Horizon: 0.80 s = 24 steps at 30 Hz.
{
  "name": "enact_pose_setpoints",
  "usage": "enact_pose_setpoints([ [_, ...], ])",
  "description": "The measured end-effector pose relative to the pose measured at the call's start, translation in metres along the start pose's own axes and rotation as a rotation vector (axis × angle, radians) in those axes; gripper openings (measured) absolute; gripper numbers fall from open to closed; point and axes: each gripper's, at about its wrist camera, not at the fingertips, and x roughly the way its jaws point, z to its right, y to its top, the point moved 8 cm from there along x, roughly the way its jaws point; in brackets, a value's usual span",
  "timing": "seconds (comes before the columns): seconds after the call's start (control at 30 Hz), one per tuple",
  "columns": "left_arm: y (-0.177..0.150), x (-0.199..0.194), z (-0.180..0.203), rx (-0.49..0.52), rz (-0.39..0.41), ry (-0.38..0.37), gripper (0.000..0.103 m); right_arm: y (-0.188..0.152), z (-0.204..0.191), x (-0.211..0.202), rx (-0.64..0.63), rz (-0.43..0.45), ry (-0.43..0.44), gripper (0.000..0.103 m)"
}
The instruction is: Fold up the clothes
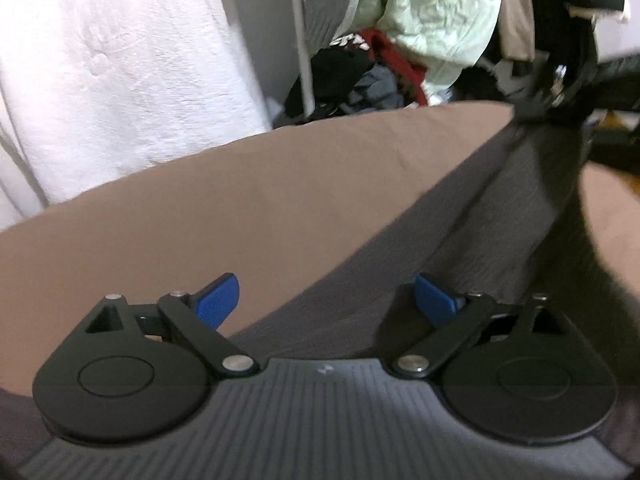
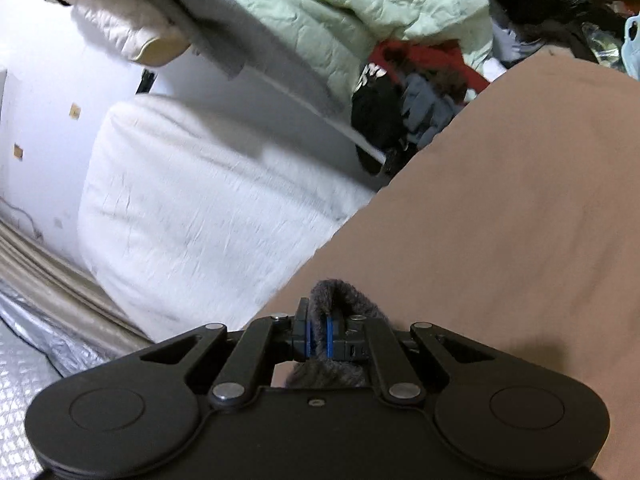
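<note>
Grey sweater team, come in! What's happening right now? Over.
Left gripper open, above the grey sweater. Right gripper shut on a sweater fold. Sweater stretched over the brown sheet. Nothing in the way.

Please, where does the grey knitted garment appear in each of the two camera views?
Left wrist view: the grey garment runs diagonally from lower centre to upper right over the brown surface, where the right gripper lifts it.
Right wrist view: only a pinched fold shows, low centre, between shut fingers.
Shared landmark: the pale green jacket.
</note>
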Motion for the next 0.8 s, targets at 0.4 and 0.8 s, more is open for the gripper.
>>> enact_pose_setpoints([
  [0.4, -0.032, 0.04, -0.005, -0.034, -0.141, 0.125, 0.103, 0.007, 0.028, 0.015, -0.013, 0.019, -0.211, 0.025],
  [0.8, -0.024, 0.021, -0.054, -0.104, -0.131, 0.251, 0.103, -0.074, -0.016, 0.042, -0.489, -0.341, -0.286, 0.045],
])
